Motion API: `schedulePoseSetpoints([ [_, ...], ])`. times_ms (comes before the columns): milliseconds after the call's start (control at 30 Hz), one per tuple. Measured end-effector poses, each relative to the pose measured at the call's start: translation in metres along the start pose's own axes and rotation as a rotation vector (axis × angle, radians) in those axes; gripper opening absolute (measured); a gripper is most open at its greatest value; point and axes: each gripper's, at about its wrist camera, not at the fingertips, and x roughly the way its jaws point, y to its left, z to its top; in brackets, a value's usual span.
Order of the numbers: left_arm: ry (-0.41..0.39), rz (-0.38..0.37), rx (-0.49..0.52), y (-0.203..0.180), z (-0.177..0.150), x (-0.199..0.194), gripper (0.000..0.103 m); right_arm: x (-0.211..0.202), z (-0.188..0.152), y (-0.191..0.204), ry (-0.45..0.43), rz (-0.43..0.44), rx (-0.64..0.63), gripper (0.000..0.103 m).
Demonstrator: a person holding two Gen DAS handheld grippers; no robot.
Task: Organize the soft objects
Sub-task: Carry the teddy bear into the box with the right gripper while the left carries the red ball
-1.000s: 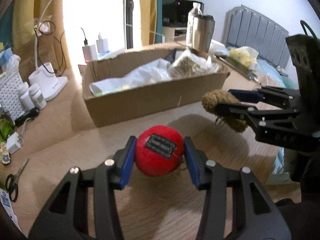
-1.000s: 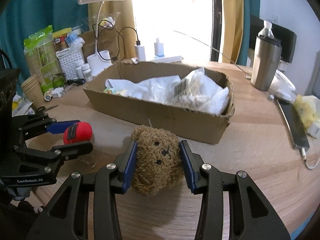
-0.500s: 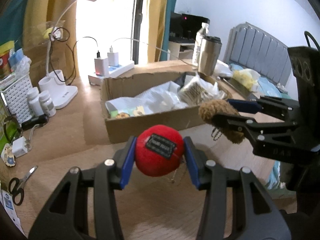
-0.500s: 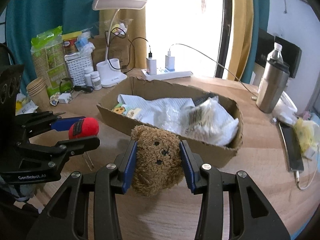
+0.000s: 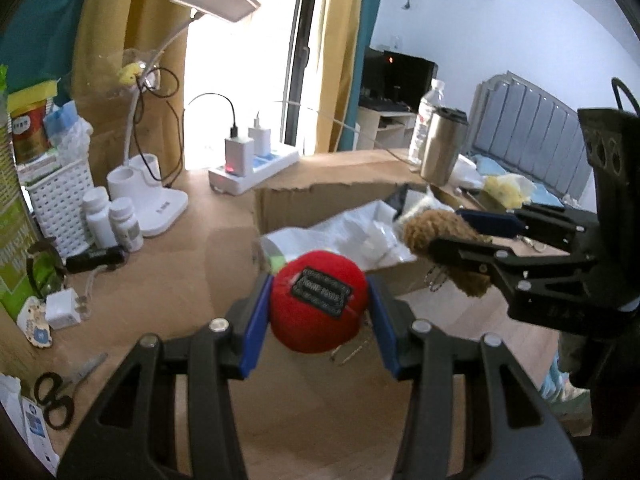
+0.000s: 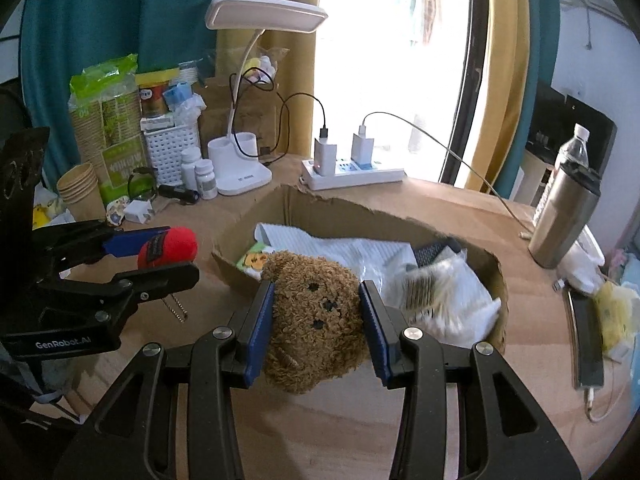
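The wooden table [image 6: 520,400] holds everything, and the big brown cardboard box [image 6: 498,280] sits in the middle of it. Inside the box lie white plastic bags [image 6: 360,250], a packet with dark stripes [image 6: 426,286] and a small card with a yellow picture [image 6: 252,259].

Behind the box, by the bright window [image 6: 392,60], stands a white desk lamp [image 6: 240,168] and a white power strip [image 6: 352,174] with two chargers plugged in. Left of the box is a white basket [image 6: 170,150] with packets in it, two white pill bottles [image 6: 198,174] and a stack of paper cups [image 6: 80,186]. Right of the box stands a shiny metal cup [image 6: 560,216].

The right gripper [image 6: 318,316] squeezes a fuzzy brown teddy bear [image 6: 316,316] tight, up in the air at the front edge of the box. The left gripper [image 5: 320,306] pinches a red soft ball [image 5: 318,306] with a black label, in the air near the box's left corner.
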Motion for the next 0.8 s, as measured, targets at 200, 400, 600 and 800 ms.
schedulePoseSetpoints([
  [200, -0.02, 0.01, -0.008, 0.011, 0.01, 0.0, 0.048, 0.007, 0.015, -0.001, -0.018, -0.003, -0.009, 0.045],
  [400, -0.023, 0.02, -0.018, 0.022, 0.016, 0.004, 0.048, 0.02, 0.027, -0.006, -0.02, -0.004, -0.006, 0.045],
  [600, -0.015, 0.031, -0.033, 0.031, 0.02, 0.014, 0.048, 0.041, 0.031, -0.011, 0.001, 0.009, 0.002, 0.045],
  [800, -0.005, 0.038, -0.051, 0.039, 0.018, 0.025, 0.048, 0.063, 0.028, -0.015, 0.038, 0.022, 0.018, 0.045],
])
